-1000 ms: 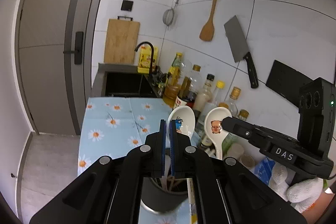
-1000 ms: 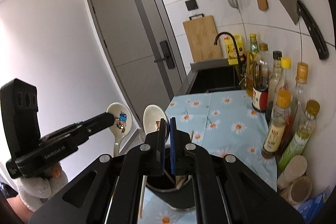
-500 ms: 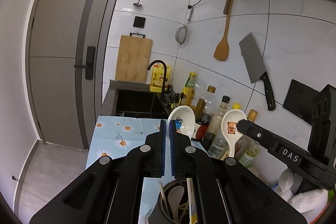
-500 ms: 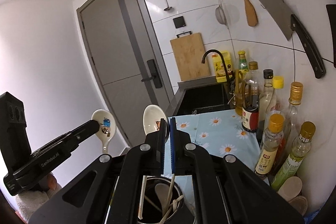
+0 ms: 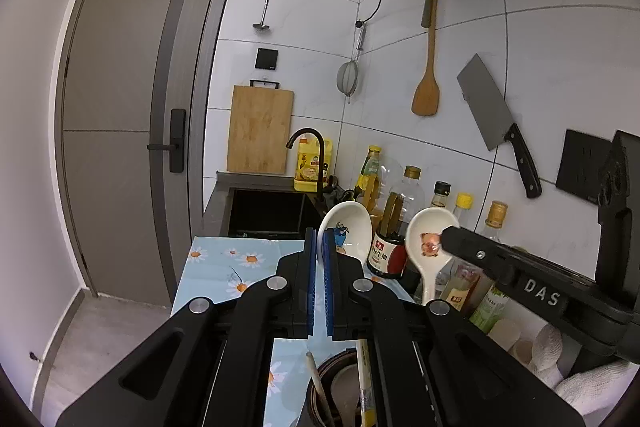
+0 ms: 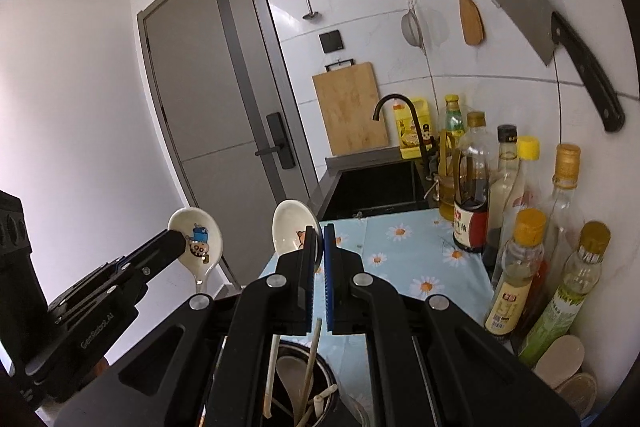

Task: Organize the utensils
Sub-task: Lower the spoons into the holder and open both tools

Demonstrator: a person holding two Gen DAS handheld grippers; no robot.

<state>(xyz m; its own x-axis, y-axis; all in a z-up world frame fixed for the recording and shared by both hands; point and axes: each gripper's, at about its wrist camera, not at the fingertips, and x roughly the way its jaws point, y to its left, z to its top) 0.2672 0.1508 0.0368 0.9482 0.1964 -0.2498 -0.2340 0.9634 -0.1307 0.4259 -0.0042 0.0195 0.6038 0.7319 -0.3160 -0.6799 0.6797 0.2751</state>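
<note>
My left gripper (image 5: 319,247) is shut on a white ceramic spoon with a blue cartoon (image 5: 348,233), held upright; the same spoon shows in the right wrist view (image 6: 198,243) at the left gripper's tip (image 6: 176,247). My right gripper (image 6: 319,243) is shut on a white spoon with a bear picture (image 6: 290,229), which shows in the left wrist view (image 5: 426,243) at the right gripper's tip (image 5: 450,239). A dark utensil holder (image 5: 332,393) (image 6: 328,379) with chopsticks and spoons stands below both grippers.
Sauce and oil bottles (image 6: 516,227) line the tiled wall on the right. A daisy-print cloth (image 6: 400,251) covers the counter, with a black sink (image 5: 268,213) and tap behind. A cleaver (image 5: 494,129), wooden spatula (image 5: 428,83) and cutting board (image 5: 260,129) hang on the wall.
Both grippers have risen with their spoons, lifting them out of the holder. The holder now sits lower in both views.
</note>
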